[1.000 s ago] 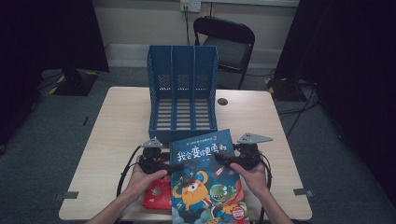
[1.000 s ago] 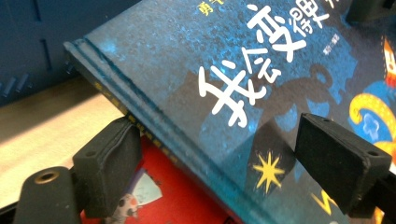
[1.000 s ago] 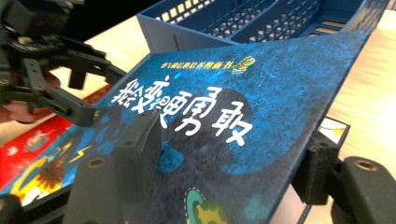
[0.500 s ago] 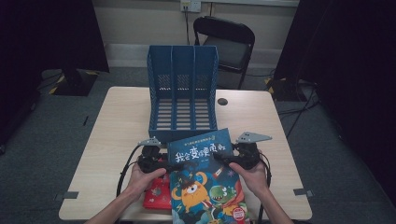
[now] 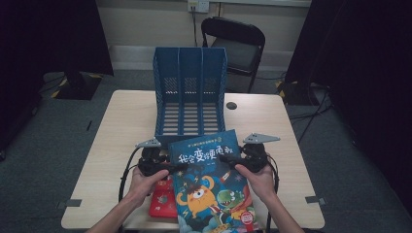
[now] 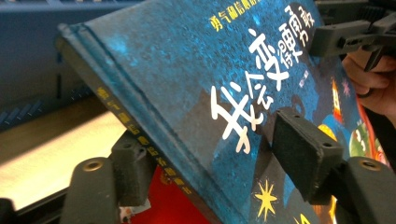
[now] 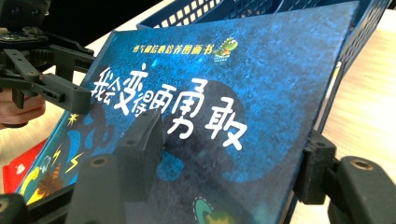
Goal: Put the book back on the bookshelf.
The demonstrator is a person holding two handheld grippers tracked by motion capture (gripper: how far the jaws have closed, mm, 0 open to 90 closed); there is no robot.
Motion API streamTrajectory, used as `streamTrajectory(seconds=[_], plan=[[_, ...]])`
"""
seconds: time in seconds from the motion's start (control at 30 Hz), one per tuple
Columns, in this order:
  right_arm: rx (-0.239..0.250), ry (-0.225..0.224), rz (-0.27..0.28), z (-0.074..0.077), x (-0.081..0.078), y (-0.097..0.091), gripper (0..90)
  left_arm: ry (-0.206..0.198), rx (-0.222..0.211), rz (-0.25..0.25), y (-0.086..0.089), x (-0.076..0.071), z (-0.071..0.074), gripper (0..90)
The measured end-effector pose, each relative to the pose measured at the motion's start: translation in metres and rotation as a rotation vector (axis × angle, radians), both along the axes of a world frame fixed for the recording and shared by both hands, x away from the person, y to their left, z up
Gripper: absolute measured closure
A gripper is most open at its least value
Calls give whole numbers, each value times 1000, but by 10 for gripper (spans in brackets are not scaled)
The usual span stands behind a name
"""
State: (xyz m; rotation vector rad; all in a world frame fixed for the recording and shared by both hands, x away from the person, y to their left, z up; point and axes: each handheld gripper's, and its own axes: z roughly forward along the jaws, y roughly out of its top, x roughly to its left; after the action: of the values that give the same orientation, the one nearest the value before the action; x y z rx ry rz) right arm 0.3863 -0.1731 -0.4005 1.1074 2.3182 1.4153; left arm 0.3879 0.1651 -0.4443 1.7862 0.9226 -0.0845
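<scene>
A blue picture book (image 5: 209, 174) with a cartoon monster cover is held tilted, its far edge raised toward the blue file rack (image 5: 189, 92). My left gripper (image 5: 176, 167) grips its spine edge. In the left gripper view the left gripper (image 6: 217, 158) has one pad under the spine and the other pressed on the cover, and its jaws have just been closing on the book. My right gripper (image 5: 227, 162) holds the opposite edge. In the right gripper view the right gripper (image 7: 229, 154) is shut across cover and underside. A red book (image 5: 163, 201) lies under the blue one.
The three-slot rack stands open toward me in the middle of the wooden table (image 5: 121, 126). A small black disc (image 5: 231, 105) sits right of the rack. A black chair (image 5: 238, 43) stands behind the table. Cables trail from both grippers to the front edge.
The left gripper's jaws have closed in onto the book's spine edge. The book and both hands sit almost where they were.
</scene>
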Motion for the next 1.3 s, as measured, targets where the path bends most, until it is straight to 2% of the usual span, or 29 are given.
streamTrajectory(seconds=[0.27,0.33,0.4,0.5,0.67,0.83,0.93,1.03,1.1,1.2,1.3], plan=[[4,-19,-7,9,2,7,359,-20,-5,4,7,1,8,363],[3,-12,-19,11,2,8,355,-28,19,17,5,-2,13,351],[9,-9,-21,13,3,8,353,-45,25,19,4,-2,18,345],[20,-17,-28,18,4,7,353,-62,-7,31,6,0,24,379],[28,-36,-46,26,6,6,349,-91,1,39,3,5,34,388],[34,-52,-62,33,8,4,343,-118,-24,49,1,9,42,403],[36,-59,-67,40,11,3,342,-140,-17,35,1,13,52,415],[59,-69,-72,45,14,2,334,-159,-44,15,3,16,63,466],[69,-80,-75,50,17,3,332,-178,-42,9,4,18,69,481],[58,-104,-77,57,19,9,327,-185,-29,20,3,20,75,488],[60,-106,-82,60,22,12,326,-184,-58,26,8,21,77,513]])
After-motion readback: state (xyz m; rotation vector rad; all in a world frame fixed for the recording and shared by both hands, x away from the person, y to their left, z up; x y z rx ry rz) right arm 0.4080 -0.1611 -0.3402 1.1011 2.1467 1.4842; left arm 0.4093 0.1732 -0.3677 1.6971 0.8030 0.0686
